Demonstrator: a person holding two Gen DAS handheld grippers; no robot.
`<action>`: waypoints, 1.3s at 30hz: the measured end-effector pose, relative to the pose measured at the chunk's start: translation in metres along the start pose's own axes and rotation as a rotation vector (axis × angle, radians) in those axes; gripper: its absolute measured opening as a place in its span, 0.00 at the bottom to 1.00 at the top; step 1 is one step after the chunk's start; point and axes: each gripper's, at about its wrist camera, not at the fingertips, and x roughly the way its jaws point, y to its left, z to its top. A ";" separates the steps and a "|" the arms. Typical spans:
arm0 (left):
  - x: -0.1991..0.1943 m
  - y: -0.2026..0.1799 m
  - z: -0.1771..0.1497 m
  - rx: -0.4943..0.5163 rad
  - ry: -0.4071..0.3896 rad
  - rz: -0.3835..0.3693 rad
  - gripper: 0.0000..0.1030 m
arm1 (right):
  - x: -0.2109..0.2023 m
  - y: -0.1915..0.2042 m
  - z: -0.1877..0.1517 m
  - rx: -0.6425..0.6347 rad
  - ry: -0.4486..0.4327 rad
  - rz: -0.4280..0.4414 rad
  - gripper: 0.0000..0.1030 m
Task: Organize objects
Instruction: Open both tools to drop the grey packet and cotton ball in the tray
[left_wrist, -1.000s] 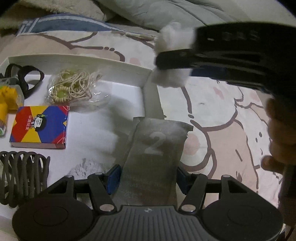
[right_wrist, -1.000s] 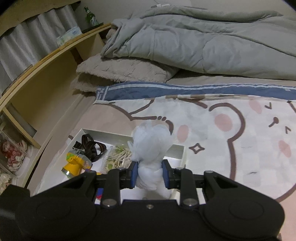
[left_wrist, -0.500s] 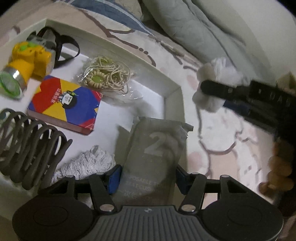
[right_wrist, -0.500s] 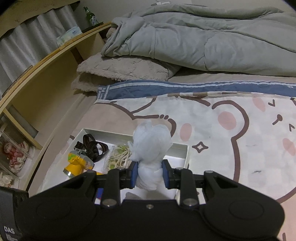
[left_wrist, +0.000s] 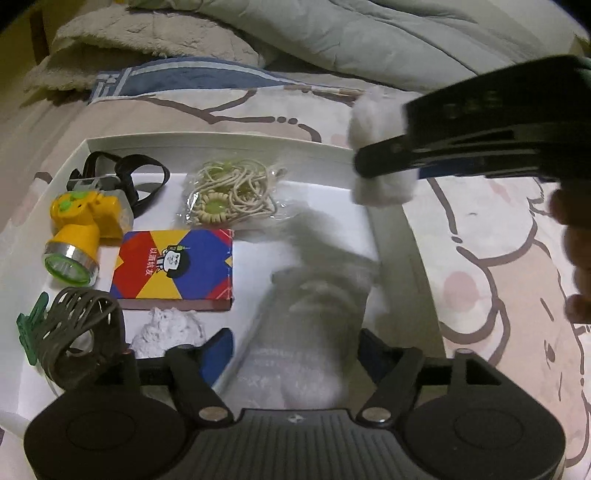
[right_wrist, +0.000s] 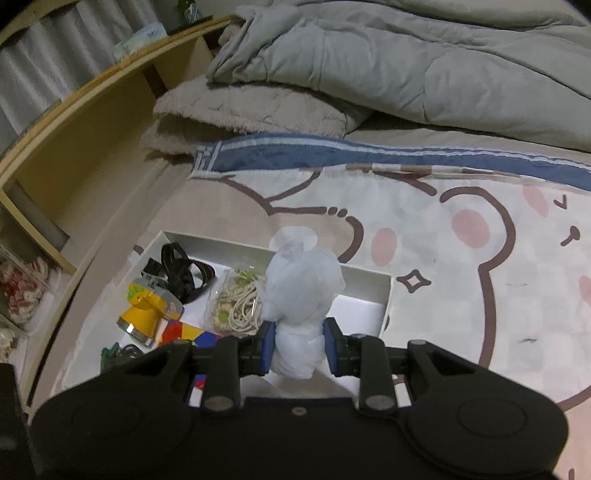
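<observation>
a white tray (left_wrist: 221, 142) sits on a bed sheet with a bear drawing (right_wrist: 480, 258). the left gripper (left_wrist: 295, 350) points down into the tray, and its jaws are opening. a grey packet (left_wrist: 314, 325) lies between them, blurry, and the blue pads (left_wrist: 218, 354) stand apart from its sides, so it looks let go; it lies on the tray floor by the tray's right wall. the right gripper (right_wrist: 299, 347) has a white plastic bundle (right_wrist: 301, 295) between its blue pads (right_wrist: 267, 345). its jaws are opening a little, but the pads are right at the bundle's sides and it looks like they press it, so the bundle is up in the air, above the far right corner of the tray. in the left view the same bundle (left_wrist: 380, 186) shows on both sides of the dark finger of the right gripper (left_wrist: 388, 158), and a bit of a hand (left_wrist: 576, 236) is at the right edge. in the tray there is a yellow torch (left_wrist: 81, 229) with a black strap (left_wrist: 136, 177) behind it, a clear bag of beige cords (left_wrist: 232, 192), a colourful flat box (left_wrist: 177, 269), a dark wire coil (left_wrist: 81, 339) with a green clip (left_wrist: 31, 328) just beside it, and a small white cloth lump (left_wrist: 166, 328) near the left pad. a grey quilt (right_wrist: 406, 62) and a fuzzy blanket (right_wrist: 251, 107) lie at the far end of the bed, and a wooden shelf (right_wrist: 85, 110) stands at the left.
</observation>
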 end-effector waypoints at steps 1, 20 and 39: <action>0.001 -0.003 -0.001 0.002 0.004 0.005 0.83 | 0.002 0.000 -0.001 0.000 0.001 0.000 0.34; -0.030 -0.013 -0.002 0.024 -0.010 0.017 0.83 | -0.034 -0.008 -0.014 0.004 -0.030 0.000 0.54; -0.119 -0.020 -0.009 -0.041 -0.197 0.087 1.00 | -0.140 -0.006 -0.036 -0.095 -0.164 -0.059 0.84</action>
